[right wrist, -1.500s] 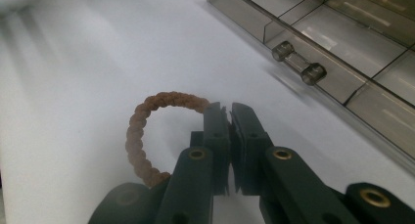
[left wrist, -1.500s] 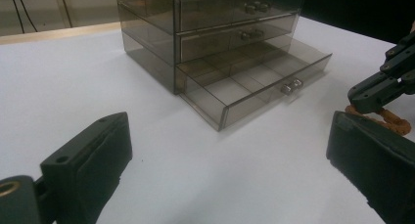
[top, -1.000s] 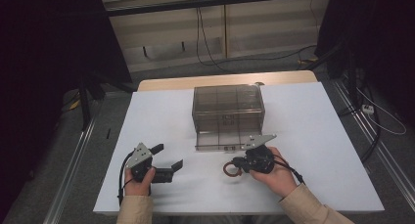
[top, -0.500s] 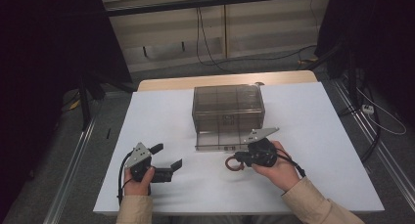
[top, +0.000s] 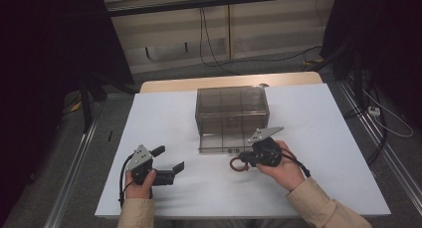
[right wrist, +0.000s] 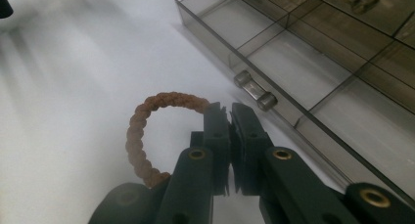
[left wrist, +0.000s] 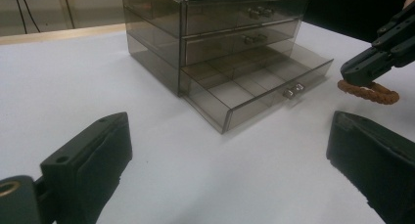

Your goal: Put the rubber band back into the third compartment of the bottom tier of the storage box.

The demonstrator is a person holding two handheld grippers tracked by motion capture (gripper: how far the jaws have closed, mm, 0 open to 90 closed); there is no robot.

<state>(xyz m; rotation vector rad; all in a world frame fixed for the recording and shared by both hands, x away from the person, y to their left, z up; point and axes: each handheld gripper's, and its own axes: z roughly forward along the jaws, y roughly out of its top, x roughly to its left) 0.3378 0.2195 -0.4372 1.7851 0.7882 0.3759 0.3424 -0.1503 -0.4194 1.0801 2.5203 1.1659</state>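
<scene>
Seemingly for stowing, a braided brown ring point(right wrist: 147, 136) is pinched in the closed right tongs point(right wrist: 230, 111) beside the pulled-out bottom drawer point(right wrist: 313, 67), while the left tongs point(top: 168, 159) are held open, empty, on the counter point(top: 164, 118).

A lab recording bay: dark curtains flank the white-topped desk point(top: 318, 138), with cables point(top: 214, 49) trailing across the floor behind it.

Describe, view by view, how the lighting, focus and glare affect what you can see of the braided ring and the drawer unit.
High view: dim, dark surroundings, even light on the white table; braided ring small, soft. Left gripper view: drawer unit sharp, near jaws blurred and dark. Right gripper view: ring crisp in the right hand-held gripper; the table's upper left is washed out by glare; drawer knob slightly soft.
</scene>
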